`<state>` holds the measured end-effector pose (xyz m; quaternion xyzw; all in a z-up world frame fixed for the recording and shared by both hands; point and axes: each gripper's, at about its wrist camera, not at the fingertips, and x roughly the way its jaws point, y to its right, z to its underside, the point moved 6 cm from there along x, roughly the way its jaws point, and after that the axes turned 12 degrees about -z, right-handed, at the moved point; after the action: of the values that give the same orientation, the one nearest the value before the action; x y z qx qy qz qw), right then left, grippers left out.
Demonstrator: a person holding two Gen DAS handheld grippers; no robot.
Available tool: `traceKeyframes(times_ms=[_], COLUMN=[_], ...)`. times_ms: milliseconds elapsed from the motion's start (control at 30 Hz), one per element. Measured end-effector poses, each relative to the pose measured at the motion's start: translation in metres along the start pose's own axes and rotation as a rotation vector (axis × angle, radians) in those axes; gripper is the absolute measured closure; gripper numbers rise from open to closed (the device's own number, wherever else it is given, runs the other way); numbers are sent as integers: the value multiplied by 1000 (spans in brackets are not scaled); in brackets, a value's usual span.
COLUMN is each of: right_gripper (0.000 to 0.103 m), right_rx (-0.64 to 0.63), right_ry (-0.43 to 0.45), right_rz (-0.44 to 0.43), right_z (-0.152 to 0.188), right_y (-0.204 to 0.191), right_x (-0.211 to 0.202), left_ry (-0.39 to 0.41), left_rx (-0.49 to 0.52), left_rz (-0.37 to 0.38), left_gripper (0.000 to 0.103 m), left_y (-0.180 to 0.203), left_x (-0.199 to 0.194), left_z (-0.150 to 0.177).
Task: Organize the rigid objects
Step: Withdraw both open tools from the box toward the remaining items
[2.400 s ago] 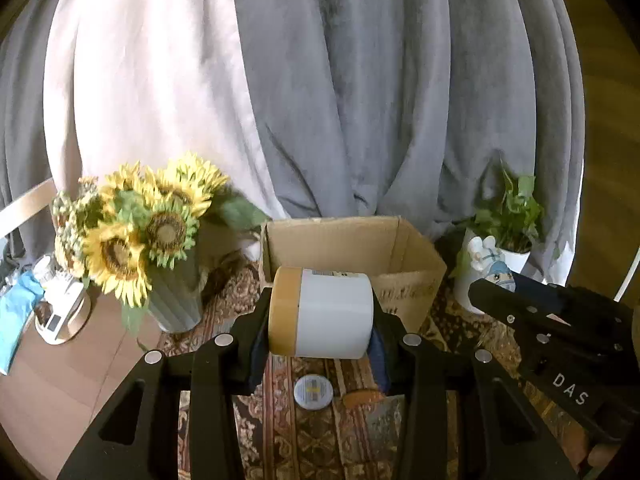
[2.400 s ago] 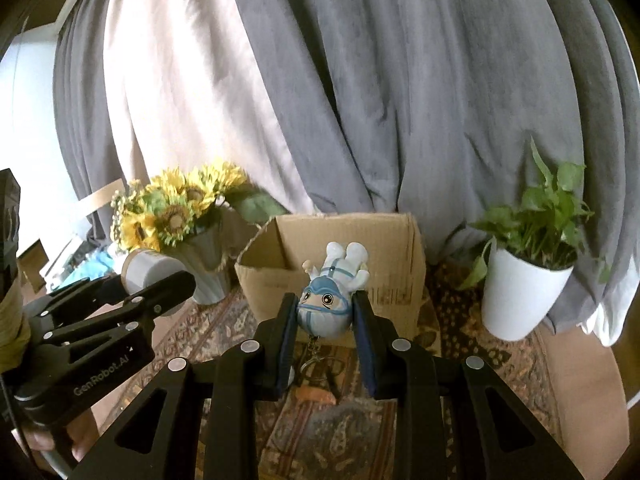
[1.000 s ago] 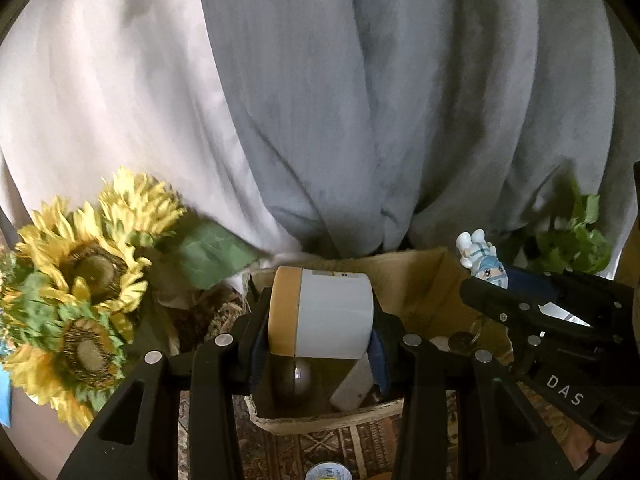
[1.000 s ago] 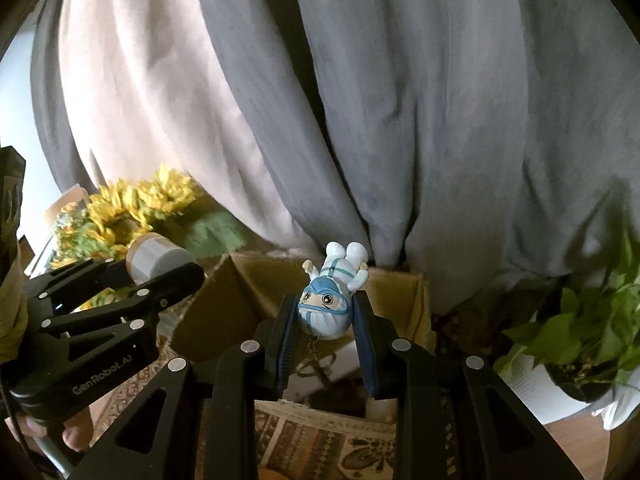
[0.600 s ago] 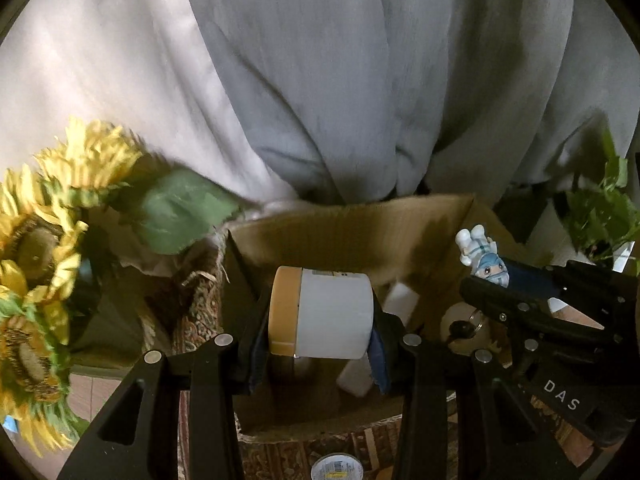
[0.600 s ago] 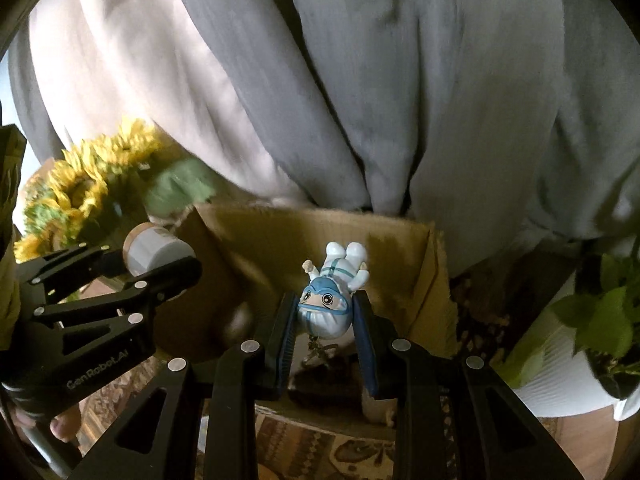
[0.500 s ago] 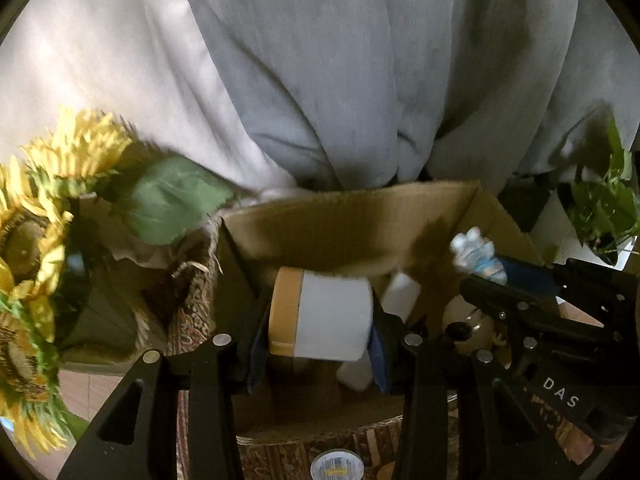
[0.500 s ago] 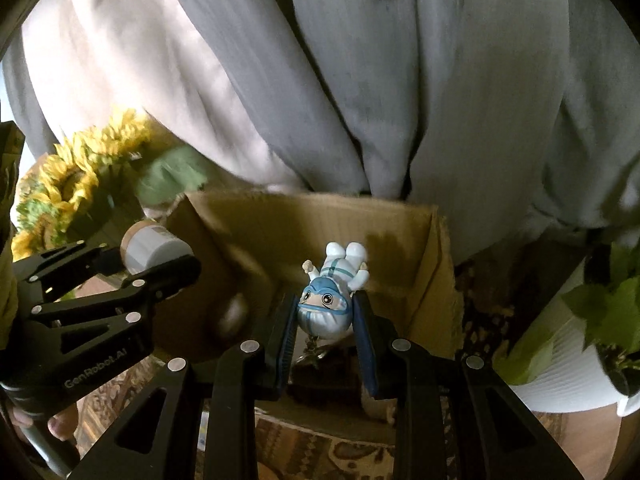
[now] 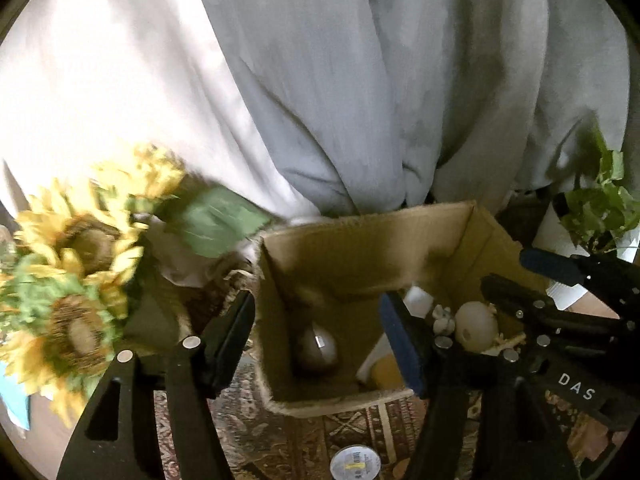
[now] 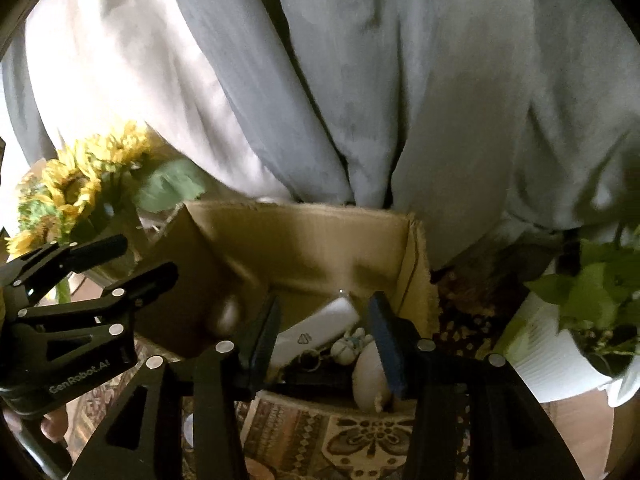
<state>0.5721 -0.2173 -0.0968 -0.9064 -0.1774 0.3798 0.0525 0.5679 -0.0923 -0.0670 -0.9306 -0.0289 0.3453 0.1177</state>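
An open cardboard box (image 9: 360,236) (image 10: 304,232) stands on the patterned rug. My left gripper (image 9: 318,330) is open and empty above its front left part. The white jar with the tan lid (image 9: 386,370) lies inside, low at the right. My right gripper (image 10: 324,328) is open and empty above the box's right side. The small blue and white figurine (image 10: 350,346) (image 9: 443,318) lies inside beside a pale rounded object (image 10: 370,376) (image 9: 476,326). A dark round ball (image 9: 318,350) and a white flat case (image 10: 316,332) also lie in the box.
A vase of sunflowers (image 9: 76,280) (image 10: 76,184) stands left of the box. A potted green plant in a white pot (image 10: 568,344) (image 9: 600,208) stands to the right. A small round tin (image 9: 354,462) lies on the rug in front. Grey and white curtains hang behind.
Both grippers have opened. The jar has dropped from my left gripper into the box, and the figurine has dropped from my right gripper into the box.
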Motion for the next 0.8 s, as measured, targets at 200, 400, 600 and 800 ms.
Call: traceKeyframes(times_ms=[200, 400, 600, 800], right_gripper=[42, 33, 28, 27], right_rx=[-22, -40, -67, -69], right_ry=[80, 138, 188, 209], right_rz=[13, 35, 73, 64], right_z=[3, 13, 31, 53], right_y=[-17, -34, -49, -65], right_x=[-30, -54, -75, -85], left_ry=[74, 137, 163, 182], left_rx=[-16, -3, 15, 11], left_rz=[-20, -45, -69, -55], left_gripper=[34, 26, 22, 20], left_y=[-13, -27, -39, -45], left_x=[-28, -56, -71, -81], left_z=[7, 26, 53, 76])
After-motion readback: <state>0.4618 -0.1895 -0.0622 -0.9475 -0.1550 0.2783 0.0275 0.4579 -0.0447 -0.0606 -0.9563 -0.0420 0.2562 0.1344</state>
